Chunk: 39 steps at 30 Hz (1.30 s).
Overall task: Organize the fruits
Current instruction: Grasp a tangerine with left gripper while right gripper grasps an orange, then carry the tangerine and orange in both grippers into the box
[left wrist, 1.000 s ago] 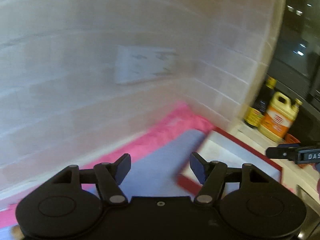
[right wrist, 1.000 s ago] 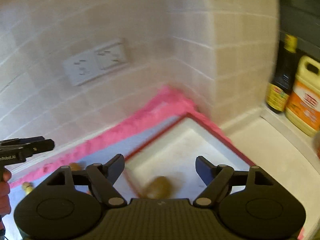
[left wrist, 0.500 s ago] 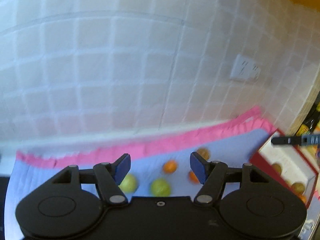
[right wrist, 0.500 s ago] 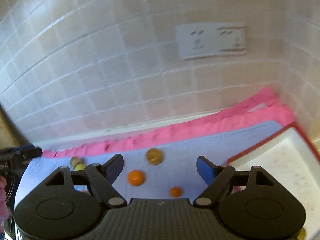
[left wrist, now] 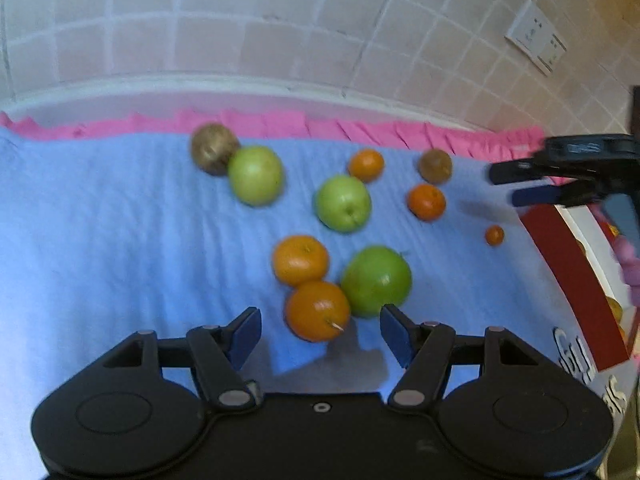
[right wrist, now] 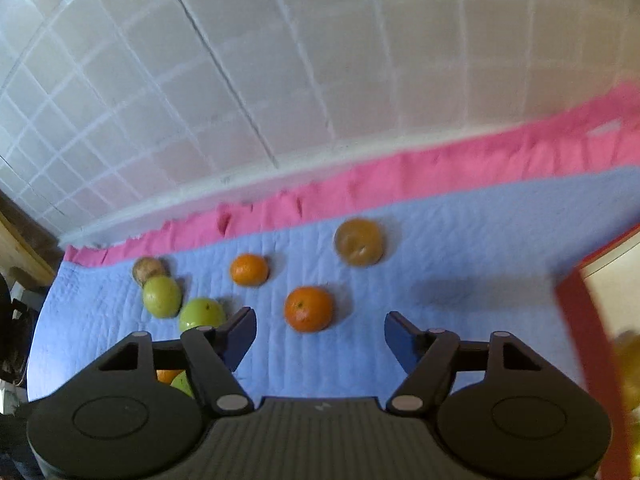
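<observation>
Several fruits lie on a blue quilted mat [left wrist: 100, 240]. My left gripper [left wrist: 320, 332] is open, just above and around an orange [left wrist: 318, 310] that touches a green apple [left wrist: 376, 280] and a second orange [left wrist: 300, 260]. Farther off lie two more green apples [left wrist: 342, 202] [left wrist: 256, 174], small oranges and brown fruits. My right gripper [right wrist: 320, 334] is open and empty, just short of an orange [right wrist: 308, 308]; it also shows at the right of the left wrist view [left wrist: 516, 184].
A red-rimmed white box [left wrist: 572, 272] with some fruits in it stands at the right edge of the mat; its corner also shows in the right wrist view [right wrist: 580, 332]. A pink cloth [right wrist: 400, 184] borders the mat under the tiled wall. A wall socket [left wrist: 536, 36] is at the upper right.
Both grippers swung left from the box and tilted down over the mat. The fruits are now close, with an orange between the left fingers.
</observation>
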Each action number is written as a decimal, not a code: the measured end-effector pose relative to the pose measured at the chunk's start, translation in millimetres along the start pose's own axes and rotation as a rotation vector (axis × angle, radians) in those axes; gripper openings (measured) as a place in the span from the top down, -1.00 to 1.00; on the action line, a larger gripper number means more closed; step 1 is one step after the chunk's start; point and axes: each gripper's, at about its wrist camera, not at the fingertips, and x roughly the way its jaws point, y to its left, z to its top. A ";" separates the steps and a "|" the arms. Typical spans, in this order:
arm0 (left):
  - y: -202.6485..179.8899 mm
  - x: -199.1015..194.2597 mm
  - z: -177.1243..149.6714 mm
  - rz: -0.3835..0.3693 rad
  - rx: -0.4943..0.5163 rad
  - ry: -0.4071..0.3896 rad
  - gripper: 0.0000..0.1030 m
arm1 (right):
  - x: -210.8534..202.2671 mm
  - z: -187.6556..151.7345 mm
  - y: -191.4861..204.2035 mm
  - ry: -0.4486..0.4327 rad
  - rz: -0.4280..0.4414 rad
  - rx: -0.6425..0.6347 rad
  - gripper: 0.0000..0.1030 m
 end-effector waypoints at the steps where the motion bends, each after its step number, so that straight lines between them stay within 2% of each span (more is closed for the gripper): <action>1: 0.0 4.1 -0.3 -0.004 0.003 0.007 -0.52 | 9.3 -0.7 2.2 0.013 -0.006 -0.008 -0.40; 6: 2.8 21.2 0.7 0.008 0.004 0.023 -0.52 | 44.3 -1.2 7.8 0.064 -0.006 -0.020 -0.39; 12: 0.3 29.9 -0.6 0.007 0.019 0.024 -0.48 | 65.5 0.2 12.9 0.083 -0.019 -0.052 -0.38; 14: 0.7 27.6 -2.2 -0.009 0.016 0.015 -0.31 | 71.0 1.4 13.5 0.084 -0.017 -0.056 -0.27; 15: 0.7 30.0 0.0 -0.016 0.009 0.017 -0.15 | 73.7 1.9 14.3 0.087 -0.016 -0.061 -0.21; 18: -0.1 28.0 -1.9 0.012 0.013 0.005 0.07 | 79.8 2.3 18.1 0.092 -0.026 -0.081 -0.12; 24: 1.8 22.6 -5.4 0.006 -0.019 -0.018 0.08 | 82.9 1.4 25.1 0.075 -0.062 -0.135 0.17; 32: -7.8 -0.7 1.7 -0.009 0.003 -0.068 0.09 | 51.2 0.2 16.3 0.028 -0.009 -0.086 0.19; 39: -47.5 -27.8 33.0 -0.049 0.138 -0.161 0.09 | -18.4 1.7 -1.0 -0.113 0.000 -0.032 0.19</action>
